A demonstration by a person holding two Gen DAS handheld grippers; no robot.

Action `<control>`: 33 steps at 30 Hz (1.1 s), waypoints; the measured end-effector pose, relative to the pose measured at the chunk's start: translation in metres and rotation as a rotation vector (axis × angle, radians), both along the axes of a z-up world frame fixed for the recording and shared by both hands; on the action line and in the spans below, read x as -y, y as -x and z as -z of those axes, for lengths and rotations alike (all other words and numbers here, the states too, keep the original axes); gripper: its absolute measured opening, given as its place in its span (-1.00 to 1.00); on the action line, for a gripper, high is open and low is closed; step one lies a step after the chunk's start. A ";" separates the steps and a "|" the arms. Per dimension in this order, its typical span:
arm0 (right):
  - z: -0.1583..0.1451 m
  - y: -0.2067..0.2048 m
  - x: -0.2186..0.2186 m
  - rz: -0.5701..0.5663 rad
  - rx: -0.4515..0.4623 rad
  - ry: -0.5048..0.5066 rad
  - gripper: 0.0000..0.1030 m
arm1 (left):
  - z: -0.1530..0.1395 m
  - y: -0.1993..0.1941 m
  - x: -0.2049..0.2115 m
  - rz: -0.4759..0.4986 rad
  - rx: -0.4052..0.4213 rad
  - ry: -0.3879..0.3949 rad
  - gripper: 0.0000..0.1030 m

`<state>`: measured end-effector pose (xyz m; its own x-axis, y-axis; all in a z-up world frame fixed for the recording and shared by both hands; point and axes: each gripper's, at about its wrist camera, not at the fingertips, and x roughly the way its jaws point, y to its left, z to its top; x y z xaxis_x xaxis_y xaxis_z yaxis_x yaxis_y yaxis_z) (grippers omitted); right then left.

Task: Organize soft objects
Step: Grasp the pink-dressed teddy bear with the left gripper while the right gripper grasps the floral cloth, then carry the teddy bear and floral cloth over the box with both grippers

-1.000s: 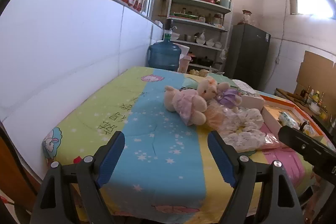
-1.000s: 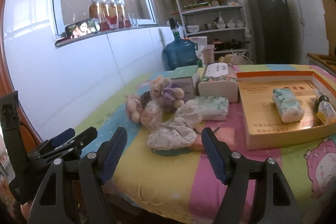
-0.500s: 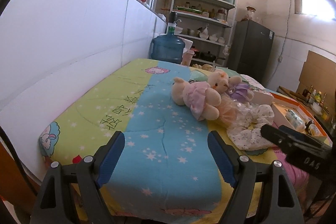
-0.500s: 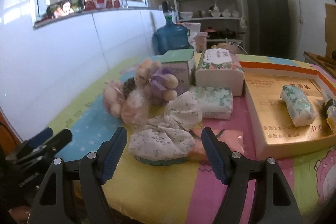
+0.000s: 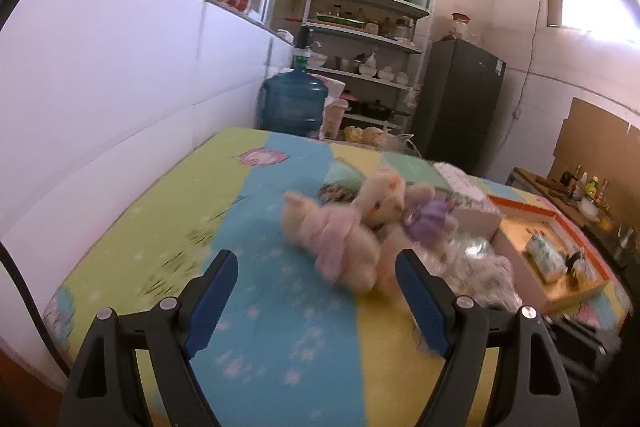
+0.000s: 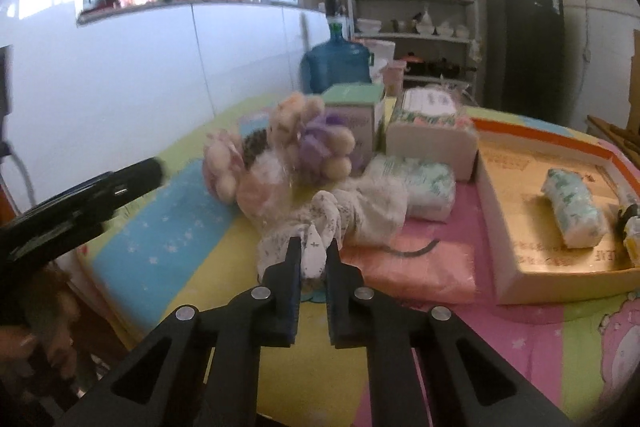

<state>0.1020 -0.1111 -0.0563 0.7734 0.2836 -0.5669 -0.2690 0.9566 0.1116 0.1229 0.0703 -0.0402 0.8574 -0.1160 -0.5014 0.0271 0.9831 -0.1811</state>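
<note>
Right gripper [image 6: 312, 259] pinching floral cloth [image 6: 340, 219] at pile's 6 o'clock edge. Left gripper [image 5: 316, 291] gaping wide, empty, plush toys [image 5: 348, 227] at 1 o'clock. Tissue pack [image 6: 572, 207] sitting in box [image 6: 512, 267]; most items remaining unsorted.

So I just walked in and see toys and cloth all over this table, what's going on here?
A person is sorting soft things with two handheld grippers. The right gripper is shut on a fold of the white floral cloth, which lies bunched on the table beside the plush toys. The left gripper is open and empty, pointing toward the plush toys. One tissue pack lies in the cardboard tray.
</note>
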 end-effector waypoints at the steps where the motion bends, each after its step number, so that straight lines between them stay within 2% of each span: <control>1: -0.004 0.003 0.003 0.000 0.014 -0.008 -0.81 | -0.001 -0.008 0.004 0.001 -0.007 0.002 0.58; 8: -0.024 0.024 0.020 -0.009 0.081 -0.039 -0.80 | 0.014 -0.057 0.022 -0.037 -0.105 -0.037 0.58; 14: -0.024 0.030 0.033 -0.016 0.087 -0.065 -0.80 | 0.028 -0.068 0.020 -0.088 -0.137 -0.053 0.55; 18: -0.022 0.029 0.034 -0.024 0.079 -0.071 -0.80 | 0.036 -0.070 0.017 -0.094 -0.157 -0.047 0.37; 20: -0.022 0.027 0.035 -0.023 0.078 -0.073 -0.80 | 0.039 -0.070 0.015 -0.098 -0.164 -0.039 0.16; 22: -0.023 0.027 0.036 -0.022 0.076 -0.077 -0.80 | 0.040 -0.069 0.013 -0.100 -0.164 -0.031 -0.27; 25: -0.023 0.028 0.036 -0.020 0.076 -0.079 -0.80 | 0.043 -0.065 0.008 -0.089 -0.156 -0.010 -0.36; 30: -0.025 0.031 0.036 -0.020 0.083 -0.079 -0.80 | 0.040 -0.051 0.002 -0.069 -0.128 0.039 -0.37; 33: -0.027 0.034 0.034 -0.023 0.091 -0.080 -0.80 | 0.033 -0.040 0.003 -0.071 -0.108 0.034 -0.37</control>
<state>0.0685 -0.1454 -0.0291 0.8137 0.3429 -0.4694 -0.3029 0.9393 0.1611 0.1631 0.0671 -0.0734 0.8053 -0.0758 -0.5880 -0.0634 0.9751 -0.2125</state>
